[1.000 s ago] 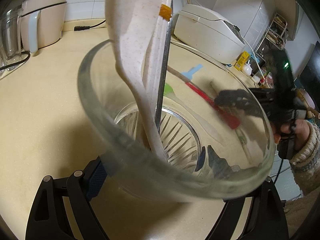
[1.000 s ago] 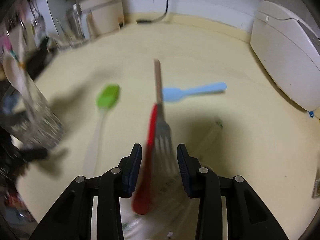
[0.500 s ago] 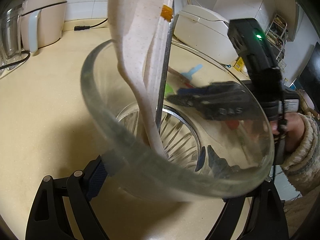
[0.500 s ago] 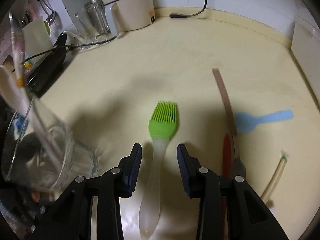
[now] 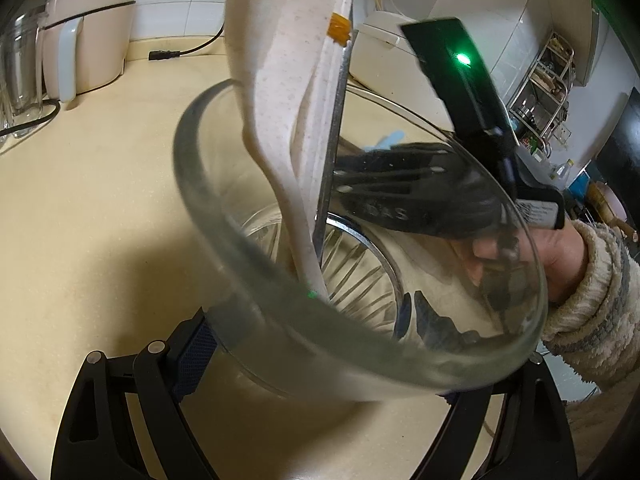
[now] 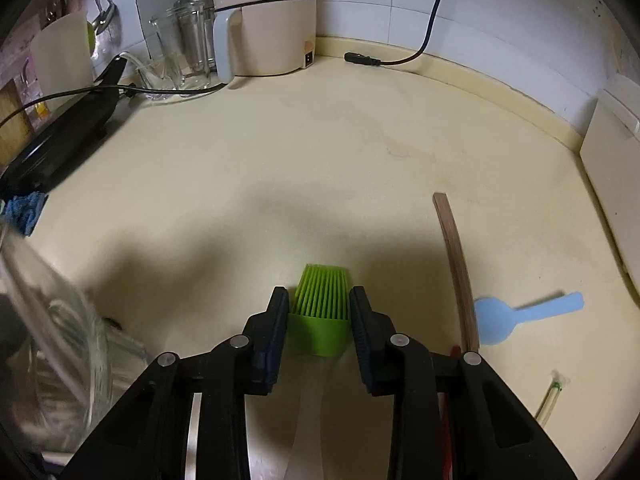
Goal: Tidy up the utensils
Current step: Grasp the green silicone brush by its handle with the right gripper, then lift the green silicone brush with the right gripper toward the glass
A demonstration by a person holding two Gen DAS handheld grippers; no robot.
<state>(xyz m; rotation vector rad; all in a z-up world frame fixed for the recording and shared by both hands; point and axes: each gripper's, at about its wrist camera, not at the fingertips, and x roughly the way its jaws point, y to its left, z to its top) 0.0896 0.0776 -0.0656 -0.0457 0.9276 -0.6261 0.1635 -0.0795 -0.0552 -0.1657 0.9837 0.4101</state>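
The left gripper (image 5: 320, 364) was clenched on a clear glass cup (image 5: 248, 264), its pads pressed against the cup's opposite walls low on the body. The cup stood tilted toward the camera and held a speckled white spoon (image 5: 276, 92) and a metal utensil (image 5: 332, 152) whose kind could not be told, both leaning against the near rim.

The right gripper (image 6: 319, 312) pointed down at the cream countertop (image 6: 320, 168), its jaws closing around the green brush (image 6: 322, 312). The brush head lay between the two pads; whether the pads already touched it could not be told, as narrow gaps seemed to remain on both sides. The brush's pale, translucent handle ran back under the gripper.

To the right of the brush lay a wooden-handled utensil (image 6: 454, 264), a light blue spoon (image 6: 516, 314) just beside it, and a thin clear straw (image 6: 550, 398) nearer the counter's edge. In the left wrist view a person's hand (image 5: 536, 256) in a knitted sleeve (image 5: 592, 300) held the right gripper behind the cup.

A cream appliance (image 6: 264, 24) stood against the tiled wall.
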